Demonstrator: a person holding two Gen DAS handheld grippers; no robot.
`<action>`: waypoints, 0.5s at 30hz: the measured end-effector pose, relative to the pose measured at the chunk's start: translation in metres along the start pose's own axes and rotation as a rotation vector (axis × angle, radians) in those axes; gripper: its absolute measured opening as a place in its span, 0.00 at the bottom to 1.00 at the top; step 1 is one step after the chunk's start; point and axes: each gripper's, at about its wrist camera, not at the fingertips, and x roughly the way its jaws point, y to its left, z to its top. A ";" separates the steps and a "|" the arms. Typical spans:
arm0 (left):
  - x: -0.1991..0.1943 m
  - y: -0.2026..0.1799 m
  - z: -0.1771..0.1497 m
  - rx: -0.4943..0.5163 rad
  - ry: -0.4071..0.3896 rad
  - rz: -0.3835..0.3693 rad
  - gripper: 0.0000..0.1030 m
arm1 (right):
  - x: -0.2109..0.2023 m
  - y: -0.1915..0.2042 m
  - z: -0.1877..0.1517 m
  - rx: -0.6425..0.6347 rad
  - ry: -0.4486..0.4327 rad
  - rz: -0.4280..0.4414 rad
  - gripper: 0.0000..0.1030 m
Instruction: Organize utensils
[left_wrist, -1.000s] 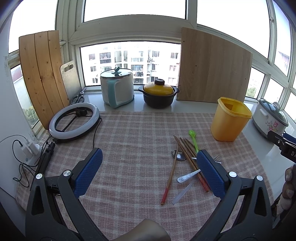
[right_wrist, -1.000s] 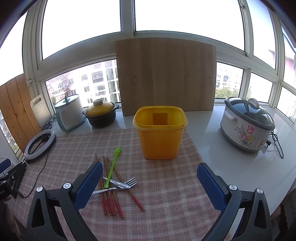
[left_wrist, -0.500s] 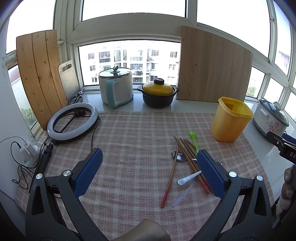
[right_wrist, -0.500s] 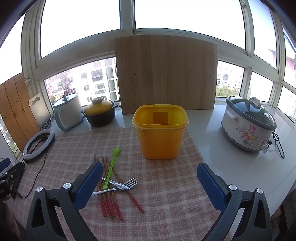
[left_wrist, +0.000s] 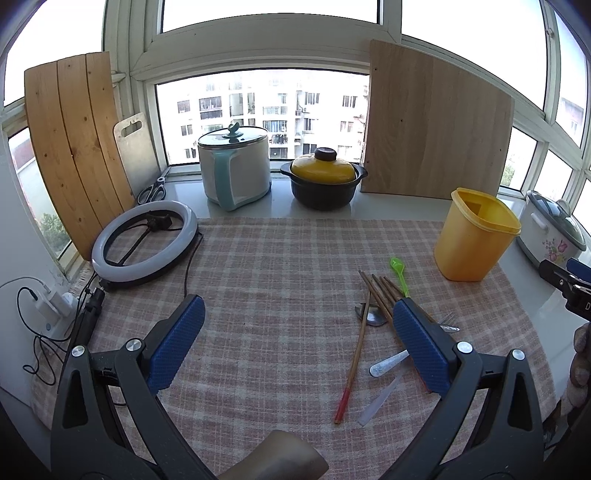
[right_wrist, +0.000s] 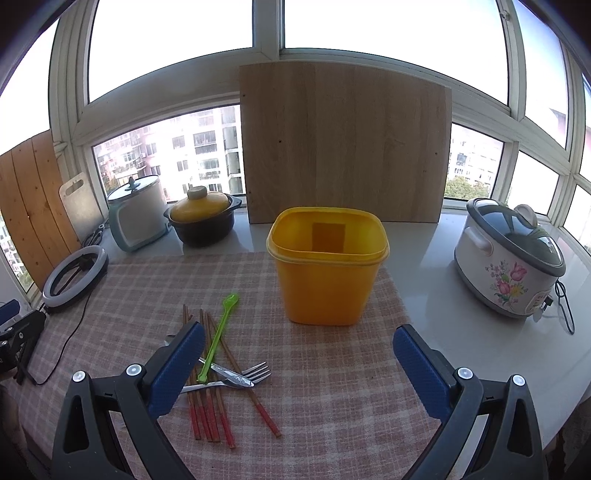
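Note:
A loose pile of utensils lies on the checked cloth: several red-tipped wooden chopsticks (right_wrist: 207, 406), a green plastic spoon (right_wrist: 218, 338), a metal fork (right_wrist: 243, 374) and a metal spoon (left_wrist: 371, 314). One chopstick (left_wrist: 354, 354) lies apart, left of the pile. An empty yellow container (right_wrist: 327, 273) stands upright behind them; it also shows in the left wrist view (left_wrist: 474, 236). My left gripper (left_wrist: 295, 347) is open and empty above the cloth, left of the pile. My right gripper (right_wrist: 297, 367) is open and empty, in front of the container.
A ring light (left_wrist: 144, 243) with cable lies at the left. A white-and-teal pot (left_wrist: 234, 166), a yellow-lidded black pot (left_wrist: 323, 177), wooden boards (right_wrist: 343, 147) and scissors (left_wrist: 151, 190) line the sill. A flowered rice cooker (right_wrist: 511, 258) stands at the right.
Both grippers have risen and drawn back slightly, so the cloth and utensils sit a little lower in view. Both stay open. No utensil has moved.

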 end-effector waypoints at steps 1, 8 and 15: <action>0.003 0.001 0.000 0.003 0.003 0.003 1.00 | 0.003 0.000 0.001 -0.010 0.005 0.005 1.00; 0.028 0.001 0.003 0.022 0.049 -0.018 1.00 | 0.019 0.001 0.001 -0.043 -0.028 0.055 1.00; 0.060 -0.005 0.000 0.055 0.116 -0.068 0.86 | 0.053 0.006 0.003 -0.081 0.080 0.080 1.00</action>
